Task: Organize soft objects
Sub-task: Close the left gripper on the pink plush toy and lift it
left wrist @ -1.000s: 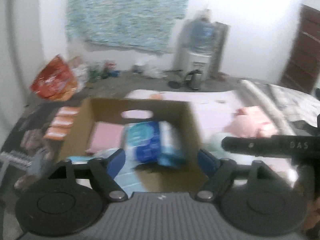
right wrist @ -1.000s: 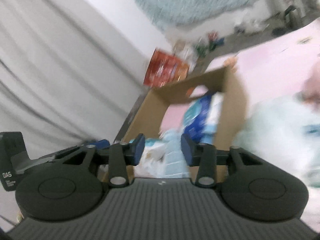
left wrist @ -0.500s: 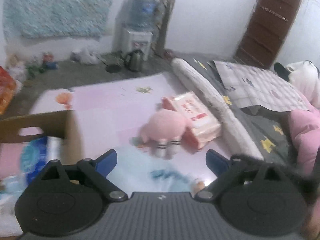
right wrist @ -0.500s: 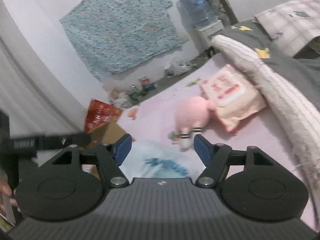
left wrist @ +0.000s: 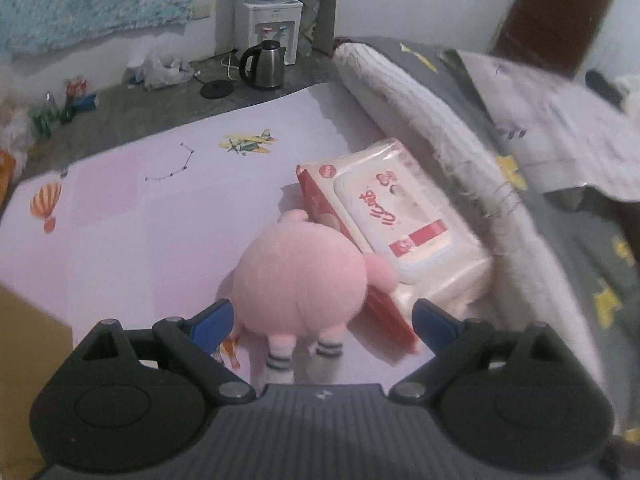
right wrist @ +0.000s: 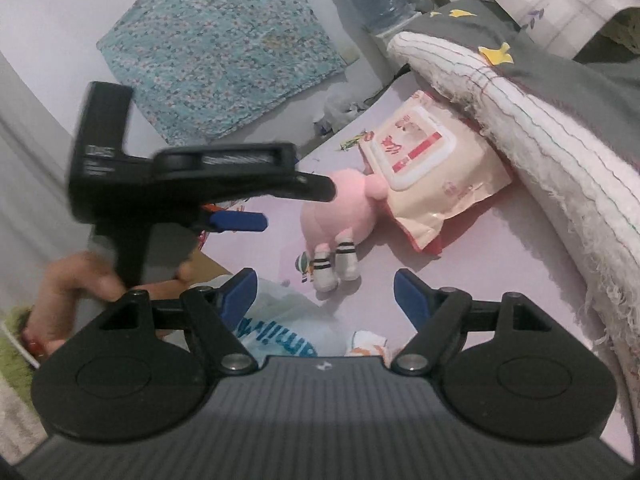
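Observation:
A pink plush toy (left wrist: 300, 276) with striped socks lies on the pink mat (left wrist: 140, 216), touching a pack of wet wipes (left wrist: 396, 224). My left gripper (left wrist: 322, 320) is open, its blue fingers either side of the plush's lower half, not touching it. In the right wrist view the plush (right wrist: 340, 216) and wipes pack (right wrist: 432, 160) lie ahead. My right gripper (right wrist: 326, 296) is open and empty above a white-and-blue soft pack (right wrist: 280, 328). The left gripper's body (right wrist: 192, 176) crosses that view at left.
A cardboard box corner (left wrist: 28, 340) sits at lower left. A rolled white blanket (left wrist: 432, 120) and grey bedding (left wrist: 580, 240) border the mat on the right. A kettle (left wrist: 264, 62) and a water dispenser (left wrist: 272, 28) stand on the floor behind.
Both grippers swung right from the cardboard box to the plush and wipes. The left gripper closed in on the plush, which now sits between its open fingers.

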Tool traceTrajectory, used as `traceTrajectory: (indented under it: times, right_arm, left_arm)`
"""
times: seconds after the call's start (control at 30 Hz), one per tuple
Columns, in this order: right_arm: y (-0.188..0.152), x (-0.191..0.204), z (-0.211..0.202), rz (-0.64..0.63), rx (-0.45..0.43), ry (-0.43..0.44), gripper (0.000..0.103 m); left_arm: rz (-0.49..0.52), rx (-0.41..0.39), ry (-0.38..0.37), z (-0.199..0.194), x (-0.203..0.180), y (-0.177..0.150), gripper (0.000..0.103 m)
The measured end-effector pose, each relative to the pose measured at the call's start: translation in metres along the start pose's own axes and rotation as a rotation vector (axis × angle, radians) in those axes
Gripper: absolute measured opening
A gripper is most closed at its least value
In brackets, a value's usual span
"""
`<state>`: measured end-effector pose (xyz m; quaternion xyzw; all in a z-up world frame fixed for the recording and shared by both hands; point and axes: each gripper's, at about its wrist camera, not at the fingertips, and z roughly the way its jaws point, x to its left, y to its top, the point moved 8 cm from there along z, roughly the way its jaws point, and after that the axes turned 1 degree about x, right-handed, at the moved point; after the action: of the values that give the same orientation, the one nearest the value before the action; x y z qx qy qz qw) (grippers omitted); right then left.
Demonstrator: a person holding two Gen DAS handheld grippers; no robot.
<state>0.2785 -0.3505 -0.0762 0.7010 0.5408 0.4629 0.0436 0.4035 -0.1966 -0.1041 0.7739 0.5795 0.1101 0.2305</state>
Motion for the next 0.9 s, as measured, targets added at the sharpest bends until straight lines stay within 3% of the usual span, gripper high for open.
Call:
traceTrajectory:
  times: [0.17,0.4,0.63,0.9]
  right_arm:
    - [0.001,-0.010,0.001,0.020,-0.003,-0.007,0.076]
    - [0.003,-0.019,-0.012,0.027,-0.012,-0.015,0.076]
    - [-0.004,-0.036,-0.047,0.010,-0.018,-0.062,0.078]
    - [-0.035,-0.050,-0.077,-0.008,0.038,-0.110,0.078]
  left_arm:
    - [0.033,0.036,0.030,0.030,-0.003,0.004,0.096]
    - [0.020,0.029,0.086,0.047,0.009,0.010,0.084]
    - [-0.062,0.007,0.052,0.043,0.021,0.010,0.077]
    - [-0.103,-0.024,-0.001,0.025,0.019,0.013,0.074]
